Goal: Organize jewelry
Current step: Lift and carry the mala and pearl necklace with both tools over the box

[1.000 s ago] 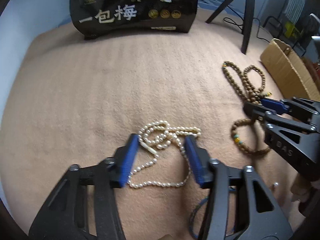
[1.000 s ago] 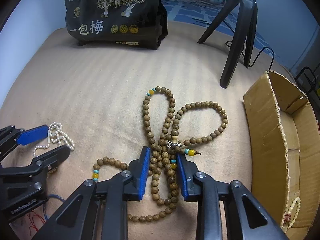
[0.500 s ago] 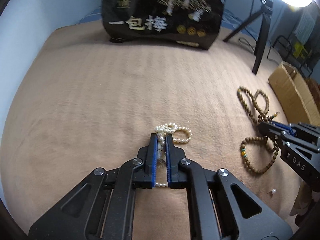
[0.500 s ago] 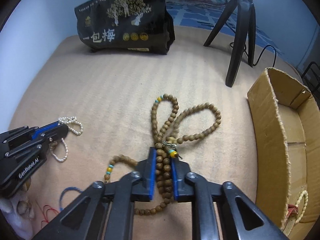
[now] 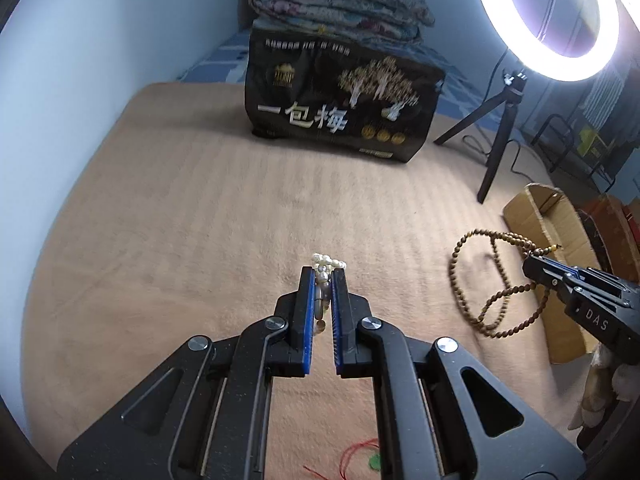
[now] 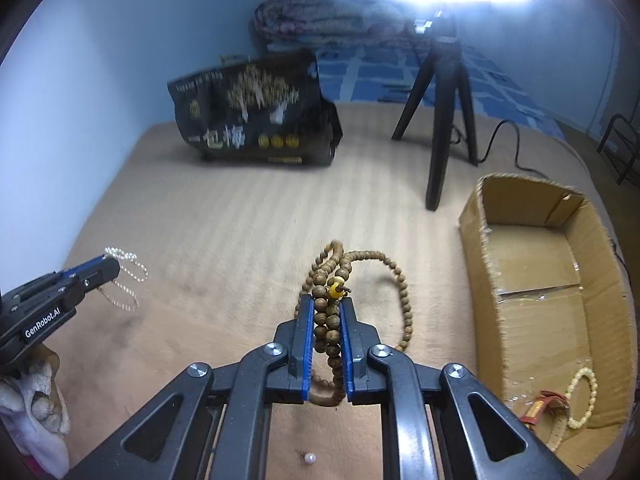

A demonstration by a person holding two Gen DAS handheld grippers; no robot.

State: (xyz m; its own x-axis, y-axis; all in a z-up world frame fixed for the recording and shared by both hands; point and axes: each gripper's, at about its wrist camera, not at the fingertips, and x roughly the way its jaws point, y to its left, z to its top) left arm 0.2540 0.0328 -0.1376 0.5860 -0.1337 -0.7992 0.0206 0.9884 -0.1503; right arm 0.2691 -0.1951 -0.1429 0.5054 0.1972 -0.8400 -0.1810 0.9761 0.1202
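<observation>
My left gripper is shut on a white pearl necklace; its loops also hang from those jaws at the left of the right wrist view, lifted off the tan blanket. My right gripper is shut on a long strand of brown wooden beads with a yellow bead on top. The strand's loops dangle below the jaws, seen in the left wrist view at the right. An open cardboard box stands to the right, with a cream bead bracelet and a red item inside.
A black snack bag stands at the back, with a folded quilt behind it. A black tripod under a ring light stands between bag and box. A loose pearl and red thread lie on the blanket near me.
Both grippers closed on their strands, the left on the pearls and the right on the wooden beads, then rose and lifted them off the blanket.
</observation>
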